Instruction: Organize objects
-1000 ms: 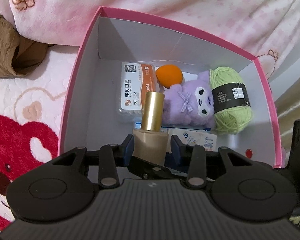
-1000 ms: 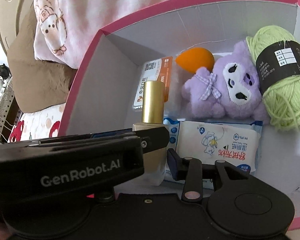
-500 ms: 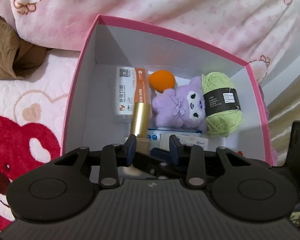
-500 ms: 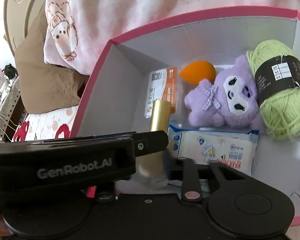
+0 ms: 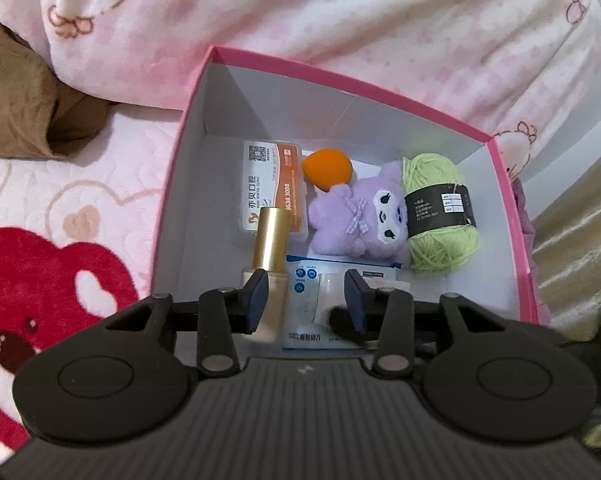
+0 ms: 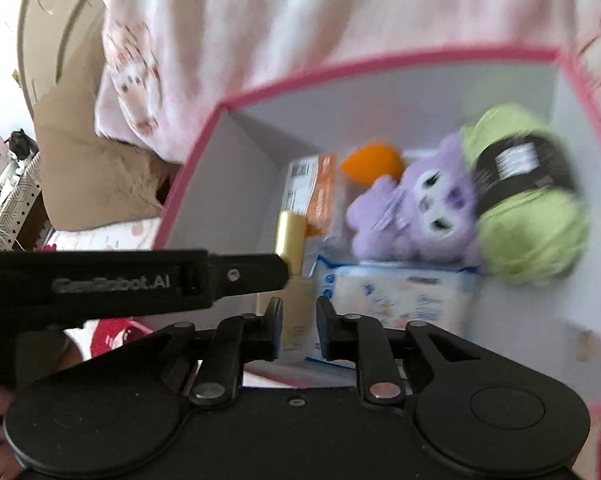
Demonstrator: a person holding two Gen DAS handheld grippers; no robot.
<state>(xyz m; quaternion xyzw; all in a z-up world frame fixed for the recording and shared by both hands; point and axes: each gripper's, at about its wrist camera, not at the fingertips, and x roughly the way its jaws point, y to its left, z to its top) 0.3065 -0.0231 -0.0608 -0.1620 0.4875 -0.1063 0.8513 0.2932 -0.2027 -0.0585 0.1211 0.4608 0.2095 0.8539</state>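
Left wrist view: your bottle (image 5: 271,264) stands in the box (image 5: 188,184).
Your left gripper (image 5: 306,300) jaws are opening, bottle against the left pad; your right gripper (image 6: 296,320) jaws sit nearly together, empty.

A pink-rimmed box (image 5: 188,128) with white inner walls sits open on the bed. Inside it, a bottle with a gold cap (image 5: 271,240) stands upright near the left wall. Behind it lies a white-and-orange floss-pick box (image 5: 274,184), then an orange makeup sponge (image 5: 327,166), a purple plush toy (image 5: 360,216) and a green yarn ball (image 5: 440,216) with a black label. A wet-wipes pack (image 5: 312,312) lies flat at the front.
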